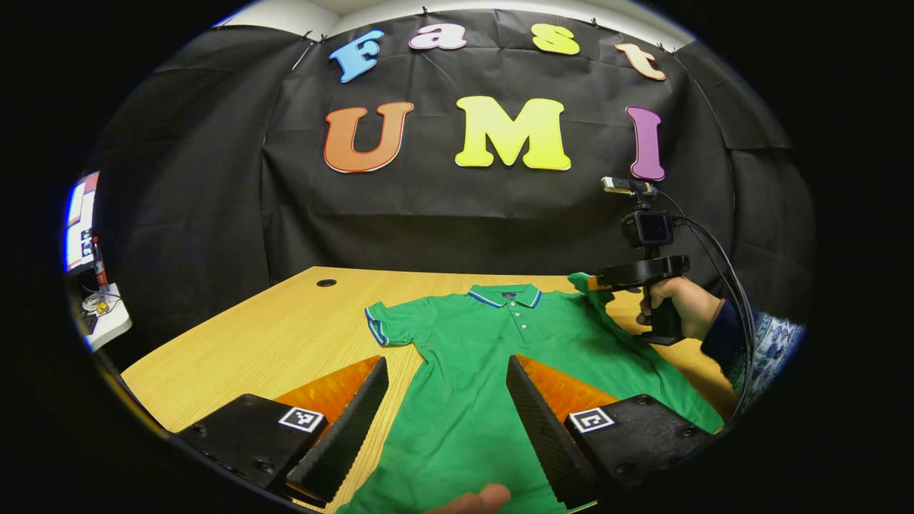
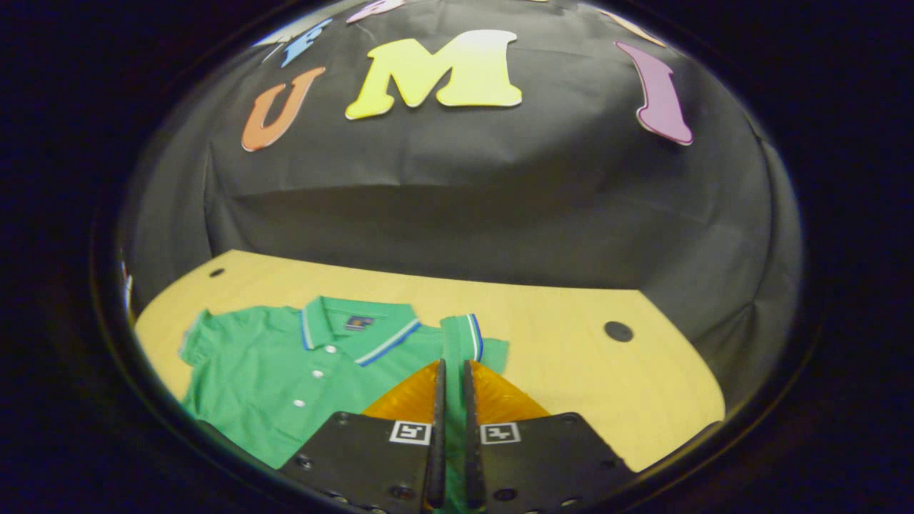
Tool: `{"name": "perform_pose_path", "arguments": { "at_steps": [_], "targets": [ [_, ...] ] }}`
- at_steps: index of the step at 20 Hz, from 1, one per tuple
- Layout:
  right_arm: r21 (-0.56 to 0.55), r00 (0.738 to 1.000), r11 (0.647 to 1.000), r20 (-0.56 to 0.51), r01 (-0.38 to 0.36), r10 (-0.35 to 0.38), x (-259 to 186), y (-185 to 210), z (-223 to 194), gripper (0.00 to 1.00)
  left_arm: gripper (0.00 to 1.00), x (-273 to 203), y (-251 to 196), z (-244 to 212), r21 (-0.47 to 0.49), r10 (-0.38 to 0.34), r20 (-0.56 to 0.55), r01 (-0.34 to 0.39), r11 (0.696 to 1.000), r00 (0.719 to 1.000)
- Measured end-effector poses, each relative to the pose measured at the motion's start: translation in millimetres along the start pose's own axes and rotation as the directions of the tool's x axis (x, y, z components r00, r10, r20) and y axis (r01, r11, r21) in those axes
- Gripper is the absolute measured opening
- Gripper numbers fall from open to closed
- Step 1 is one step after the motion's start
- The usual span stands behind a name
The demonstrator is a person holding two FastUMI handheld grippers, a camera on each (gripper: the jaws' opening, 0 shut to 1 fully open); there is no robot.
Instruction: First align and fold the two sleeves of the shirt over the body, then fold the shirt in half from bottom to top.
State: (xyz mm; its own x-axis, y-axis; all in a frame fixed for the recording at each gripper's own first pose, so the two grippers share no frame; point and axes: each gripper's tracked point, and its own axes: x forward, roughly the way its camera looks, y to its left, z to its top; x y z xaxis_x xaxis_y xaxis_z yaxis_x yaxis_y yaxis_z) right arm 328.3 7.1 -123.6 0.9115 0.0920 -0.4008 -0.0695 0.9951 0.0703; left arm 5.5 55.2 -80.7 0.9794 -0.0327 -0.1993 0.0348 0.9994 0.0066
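Observation:
A green polo shirt (image 1: 493, 357) with a blue-and-white trimmed collar lies face up on the wooden table (image 1: 285, 321). My left gripper (image 1: 448, 371) hovers open above the shirt's lower body, a fingertip of the holding hand showing at the bottom. The shirt's left sleeve (image 1: 385, 325) lies flat, spread outward. In the right gripper view, my right gripper (image 2: 451, 368) is shut on the other sleeve (image 2: 464, 343), whose striped cuff stands up beyond the fingers. That gripper (image 1: 603, 282), held by a hand (image 1: 678, 303), lifts the sleeve at the shirt's right shoulder.
Round cable holes sit in the table, one at the far left (image 1: 326, 283) and one at the right (image 2: 618, 330). Black cloth closes the booth behind the table. A shelf with small items (image 1: 100, 300) stands off the table's left side.

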Motion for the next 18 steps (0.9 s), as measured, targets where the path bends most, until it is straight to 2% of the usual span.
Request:
{"name": "perform_pose_path", "arguments": {
  "at_steps": [1,2,3,4,6,8,9,12,15,18],
  "targets": [
    [0.041,0.999,0.998,0.009,-0.044,0.044,-5.6,14.5,2.5,0.17,1.00,-0.5,-0.1,0.4,-0.002,0.001,-0.001,-0.001,1.000,1.000],
    [0.064,0.998,0.996,0.024,-0.064,0.062,-10.5,21.9,7.1,0.51,1.00,-0.6,0.0,0.8,-0.004,0.003,0.000,-0.003,1.000,1.000],
    [0.074,0.996,0.994,0.046,-0.076,0.073,-17.4,25.4,12.1,0.60,1.00,0.0,0.3,2.3,-0.003,0.007,0.003,-0.006,1.000,1.000],
    [0.075,0.995,0.994,0.076,-0.075,0.069,-24.4,25.2,20.6,0.80,1.00,-0.9,1.5,2.4,-0.001,0.011,0.005,-0.011,1.000,1.000],
    [0.062,0.990,0.996,0.131,-0.068,0.059,-41.3,24.2,31.5,0.98,1.00,-0.1,6.2,4.1,0.000,0.027,0.008,-0.027,1.000,1.000],
    [0.053,0.986,0.997,0.163,-0.047,0.037,-59.7,18.7,38.1,1.00,1.00,0.6,13.6,4.2,-0.012,0.061,0.001,-0.061,0.998,0.998],
    [0.047,0.985,0.998,0.168,-0.033,0.024,-67.8,15.3,37.1,0.96,1.00,1.3,16.1,3.4,-0.026,0.067,-0.005,-0.067,0.997,0.998],
    [0.016,0.981,1.000,0.191,-0.026,0.023,-92.8,8.0,35.3,0.96,1.00,1.6,19.0,4.5,-0.077,0.068,-0.020,-0.070,0.995,0.997],
    [0.005,0.975,1.000,0.219,0.019,-0.019,-121.9,-5.4,32.6,0.96,1.00,4.0,33.9,12.2,-0.079,0.129,-0.035,-0.132,0.988,0.991],
    [0.016,0.968,1.000,0.250,-0.014,0.010,-151.0,-5.6,28.5,0.96,1.00,8.2,46.7,38.3,-0.057,0.169,-0.019,-0.170,0.984,0.985]
  ]
}}
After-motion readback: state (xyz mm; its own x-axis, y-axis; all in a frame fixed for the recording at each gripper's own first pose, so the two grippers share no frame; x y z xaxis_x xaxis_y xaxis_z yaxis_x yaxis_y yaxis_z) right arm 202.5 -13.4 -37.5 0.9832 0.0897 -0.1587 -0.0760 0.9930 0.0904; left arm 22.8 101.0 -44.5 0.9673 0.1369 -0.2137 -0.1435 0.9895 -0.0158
